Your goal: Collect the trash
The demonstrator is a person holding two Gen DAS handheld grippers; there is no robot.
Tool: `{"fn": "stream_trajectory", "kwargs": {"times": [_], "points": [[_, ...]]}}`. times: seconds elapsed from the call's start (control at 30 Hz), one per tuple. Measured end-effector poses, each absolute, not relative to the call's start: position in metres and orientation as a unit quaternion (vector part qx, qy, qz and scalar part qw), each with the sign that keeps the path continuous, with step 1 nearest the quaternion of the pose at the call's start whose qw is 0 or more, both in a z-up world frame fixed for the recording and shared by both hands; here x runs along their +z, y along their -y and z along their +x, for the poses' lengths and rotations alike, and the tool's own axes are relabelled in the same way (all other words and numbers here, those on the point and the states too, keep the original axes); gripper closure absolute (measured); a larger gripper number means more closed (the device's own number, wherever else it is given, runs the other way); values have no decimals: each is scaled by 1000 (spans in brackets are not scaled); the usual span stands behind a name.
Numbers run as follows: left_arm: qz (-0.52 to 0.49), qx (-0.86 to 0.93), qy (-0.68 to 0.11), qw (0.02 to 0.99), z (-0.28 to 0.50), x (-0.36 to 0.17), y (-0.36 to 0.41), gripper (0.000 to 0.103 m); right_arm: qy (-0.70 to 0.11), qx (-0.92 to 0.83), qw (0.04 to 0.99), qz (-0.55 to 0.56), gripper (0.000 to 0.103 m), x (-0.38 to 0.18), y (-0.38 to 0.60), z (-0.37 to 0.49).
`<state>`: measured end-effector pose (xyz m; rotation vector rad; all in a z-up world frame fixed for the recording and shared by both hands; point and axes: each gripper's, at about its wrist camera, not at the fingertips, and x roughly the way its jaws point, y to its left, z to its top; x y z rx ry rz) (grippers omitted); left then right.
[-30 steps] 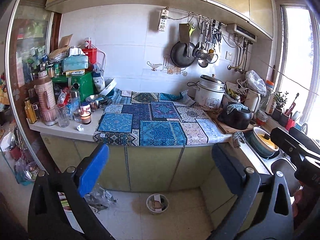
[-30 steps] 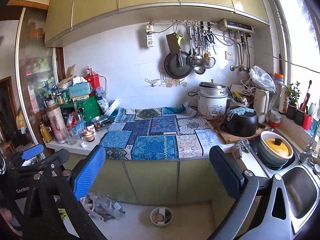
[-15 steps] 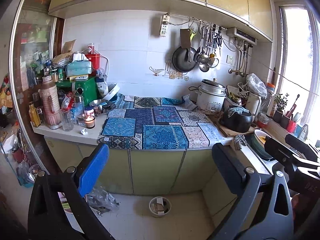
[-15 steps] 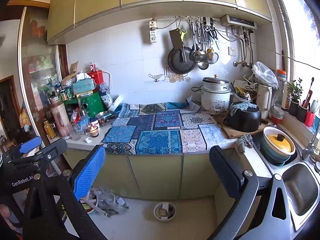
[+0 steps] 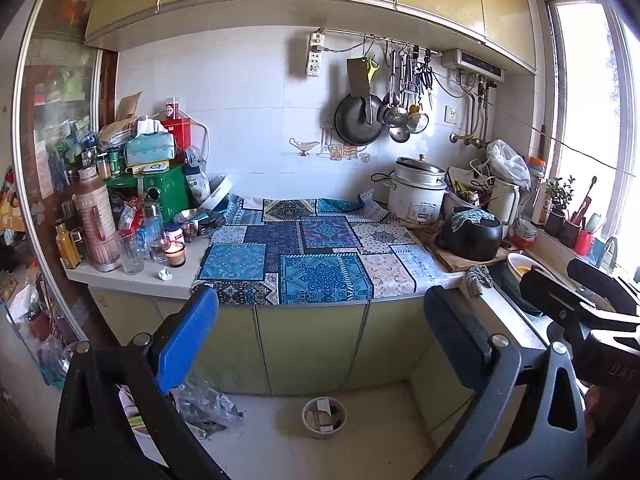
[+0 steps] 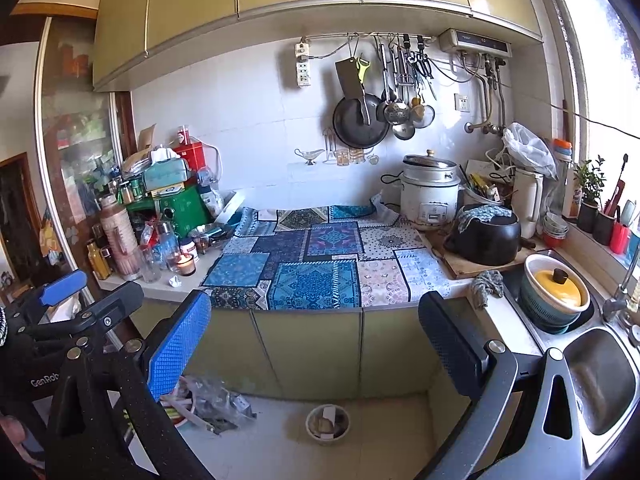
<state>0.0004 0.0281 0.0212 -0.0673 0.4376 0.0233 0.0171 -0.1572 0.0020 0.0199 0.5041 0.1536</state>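
Observation:
A small crumpled white paper scrap (image 5: 164, 275) lies on the white counter near a lit candle; it also shows in the right wrist view (image 6: 173, 281). A small round bin (image 5: 324, 417) with paper in it stands on the floor below the cabinets, also in the right wrist view (image 6: 328, 425). A crumpled plastic bag (image 5: 208, 406) lies on the floor at left. My left gripper (image 5: 320, 340) is open and empty, well back from the counter. My right gripper (image 6: 316, 340) is open and empty too, to the right of the left one.
A patterned blue cloth (image 5: 304, 252) covers the counter middle. Bottles, glasses and a green tin (image 5: 164, 192) crowd the left end. A rice cooker (image 5: 418, 196), a black pot (image 5: 470, 234) and a sink (image 6: 596, 384) stand at right. Pans hang on the wall.
Both grippers have risen a little and drawn slightly back from the counter; the view has tilted up. Both stay open and empty.

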Motion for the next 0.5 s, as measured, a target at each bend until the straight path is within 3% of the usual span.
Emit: {"fn": "stream_trajectory", "kwargs": {"times": [0.5], "points": [[-40, 17, -219, 975, 5, 23, -29, 0, -254, 84, 963, 8, 0, 3, 157, 20]]}}
